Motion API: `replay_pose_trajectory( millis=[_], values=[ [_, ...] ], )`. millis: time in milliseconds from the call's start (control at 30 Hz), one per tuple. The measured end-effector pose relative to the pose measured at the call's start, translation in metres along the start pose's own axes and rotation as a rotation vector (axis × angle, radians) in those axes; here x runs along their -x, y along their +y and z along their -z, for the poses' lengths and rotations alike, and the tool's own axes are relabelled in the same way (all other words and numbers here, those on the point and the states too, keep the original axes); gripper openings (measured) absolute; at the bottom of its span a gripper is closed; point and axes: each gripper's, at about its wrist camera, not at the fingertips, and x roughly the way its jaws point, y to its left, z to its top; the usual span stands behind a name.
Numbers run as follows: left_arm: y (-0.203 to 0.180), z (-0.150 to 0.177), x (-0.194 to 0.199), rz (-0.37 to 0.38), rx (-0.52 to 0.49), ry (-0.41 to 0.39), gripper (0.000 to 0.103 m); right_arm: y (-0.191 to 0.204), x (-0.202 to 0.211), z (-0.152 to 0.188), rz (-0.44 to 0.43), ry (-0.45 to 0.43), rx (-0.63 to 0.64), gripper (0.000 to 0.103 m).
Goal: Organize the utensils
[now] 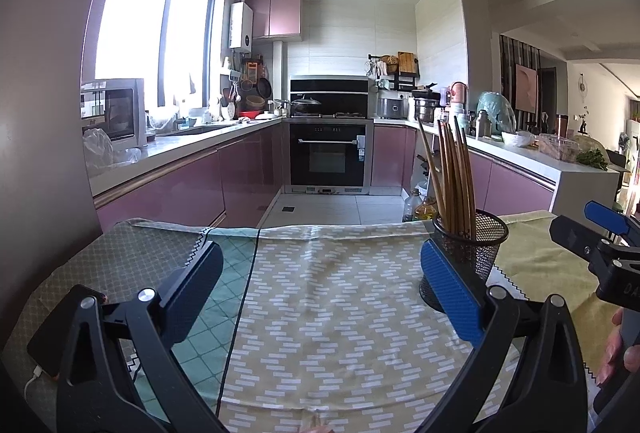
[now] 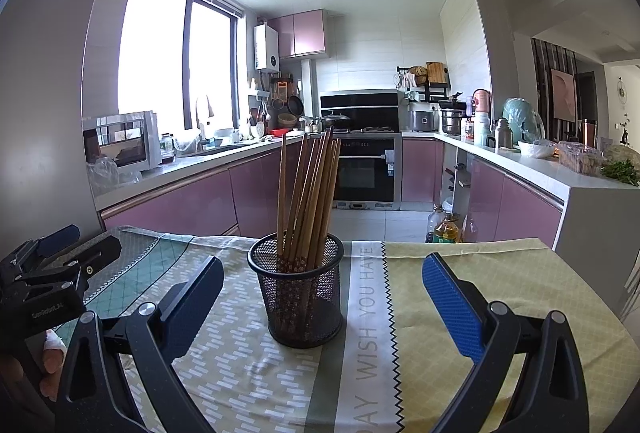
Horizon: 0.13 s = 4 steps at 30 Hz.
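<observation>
A: Wooden chopsticks (image 2: 310, 193), a bundle standing upright in a black mesh holder (image 2: 296, 297). Seen from the right wrist view, dead centre, on the patterned tablecloth (image 2: 460, 273).

B: Noted. In the left wrist view, same holder at about 3 o'clock, just beyond the blue pad. State of the claws?

A: Right gripper (image 2: 322, 297) spread wide, empty, holder sitting between its fingers but apart from both. Left gripper (image 1: 320, 289) likewise spread, nothing pinched, only cloth between the pads.

B: Handling, at a guess?

A: Probably light and stiff, each stick thin and smooth, so likely to slip or roll under a loose pinch. Not fragile. Best taken on the upper shafts, at 12 o'clock above the rim, where the sticks fan apart and stand clear of the mesh.

B: And the holder?

A: Light wire mesh, likely to tip or slide on the cloth if a stick drags against the rim. Worth bracing with the left gripper, or lifting straight up.

B: Looks of the sticks?

A: Warm brown wood, long, tapering. Lower ends dark and speckled through the mesh, possibly patterned; hard to tell. Leaning in a loose fan, most tilted toward 1 o'clock, one nearly vertical at the left edge of the bunch.

B: Count?

A: Roughly ten; overlapping, so not certain.

B: Anything loose on the table?

A: No stray sticks visible on the cloth. A dark cable (image 1: 244, 293) running across it in the left view.
</observation>
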Motion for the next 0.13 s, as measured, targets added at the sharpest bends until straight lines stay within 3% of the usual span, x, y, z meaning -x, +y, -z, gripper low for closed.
replay_pose_trajectory(
  millis=[133],
  values=[
    [0.002, 0.001, -0.007, 0.007, 0.002, 0.047, 0.097, -0.015, -0.010, 0.000, 0.034, 0.074, 0.019, 0.096]
  ],
)
